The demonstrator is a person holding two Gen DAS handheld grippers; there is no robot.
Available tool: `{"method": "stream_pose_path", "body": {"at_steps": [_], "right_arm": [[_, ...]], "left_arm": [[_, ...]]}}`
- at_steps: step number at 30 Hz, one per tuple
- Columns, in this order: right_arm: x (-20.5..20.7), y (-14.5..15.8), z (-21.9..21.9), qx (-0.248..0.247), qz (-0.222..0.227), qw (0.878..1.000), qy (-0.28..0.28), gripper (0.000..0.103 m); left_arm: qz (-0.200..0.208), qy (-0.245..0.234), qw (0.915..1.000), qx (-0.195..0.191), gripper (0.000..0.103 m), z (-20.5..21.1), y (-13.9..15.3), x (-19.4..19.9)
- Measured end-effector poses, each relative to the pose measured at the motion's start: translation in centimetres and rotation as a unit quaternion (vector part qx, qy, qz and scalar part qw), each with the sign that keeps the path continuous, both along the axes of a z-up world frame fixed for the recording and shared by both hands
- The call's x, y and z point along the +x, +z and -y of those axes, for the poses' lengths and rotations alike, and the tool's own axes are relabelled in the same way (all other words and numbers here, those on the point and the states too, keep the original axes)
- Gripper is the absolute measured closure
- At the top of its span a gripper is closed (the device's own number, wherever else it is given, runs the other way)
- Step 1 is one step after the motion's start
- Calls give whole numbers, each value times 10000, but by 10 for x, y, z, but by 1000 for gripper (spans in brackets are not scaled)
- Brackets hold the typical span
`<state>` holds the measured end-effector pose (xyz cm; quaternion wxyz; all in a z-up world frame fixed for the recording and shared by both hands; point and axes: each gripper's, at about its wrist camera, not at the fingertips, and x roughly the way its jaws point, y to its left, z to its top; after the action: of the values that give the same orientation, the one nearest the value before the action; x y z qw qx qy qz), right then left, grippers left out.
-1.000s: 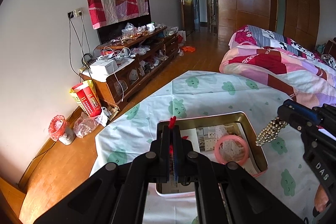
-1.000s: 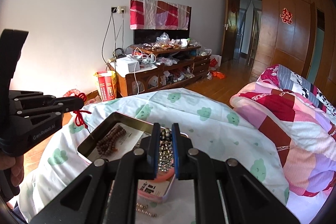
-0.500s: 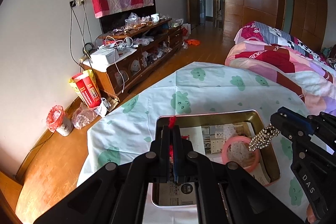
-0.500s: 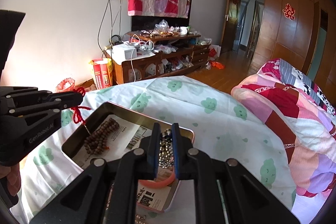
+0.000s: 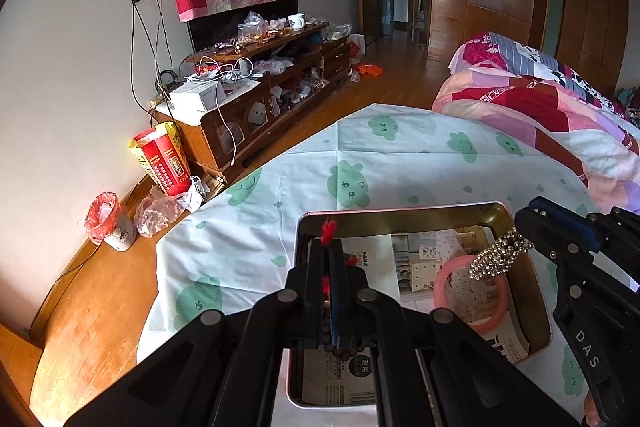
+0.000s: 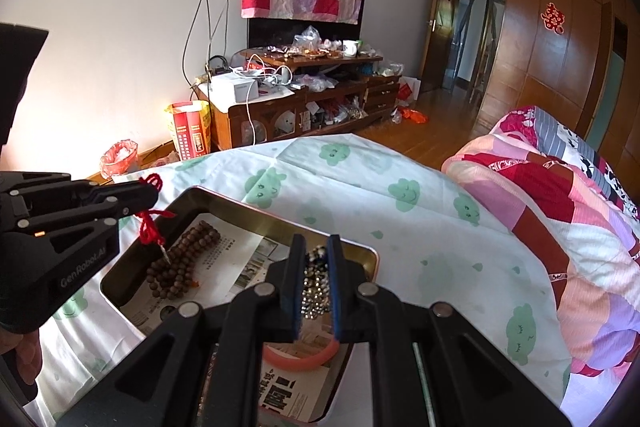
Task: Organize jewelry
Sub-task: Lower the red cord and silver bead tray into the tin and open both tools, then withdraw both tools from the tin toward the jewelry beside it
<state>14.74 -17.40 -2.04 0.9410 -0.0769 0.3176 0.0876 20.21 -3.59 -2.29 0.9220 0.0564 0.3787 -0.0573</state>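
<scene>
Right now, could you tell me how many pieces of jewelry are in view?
3: wooden bead string in the tin's left part, red cord in the left gripper; metallic bead strand in the right gripper; pink bangle below it. Others may be hidden.

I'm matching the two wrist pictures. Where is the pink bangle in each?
Left wrist view: the pink bangle lies lower right, inside the tin, below the hanging silver bead chain.
Right wrist view: bottom centre, only its near arc shows below the right tongs.
Shared landmark: the tin.
</scene>
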Motion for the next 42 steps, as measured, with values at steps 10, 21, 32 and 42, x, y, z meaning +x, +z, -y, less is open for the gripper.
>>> {"method": "stream_pose_path", "body": {"at_steps": [10,21,32,42], "right_arm": [[6,-11,0,-55,-147,9999,-49,90],[6,-16,2,-60,-185,9998,-56,88],[-2,-23,8,-33,-204,9994,-266,44],[-9,-27,15,45,-255,9990,-361,39]], "left_arm": [[-76,-32,10000,56,102,4,-8,3],[-171,-61,9997,171,101,9,-15,3],[125,289,9988,364,22,-1,-12,-6],[52,161,9992,352,22,1,-10,-11]]}}
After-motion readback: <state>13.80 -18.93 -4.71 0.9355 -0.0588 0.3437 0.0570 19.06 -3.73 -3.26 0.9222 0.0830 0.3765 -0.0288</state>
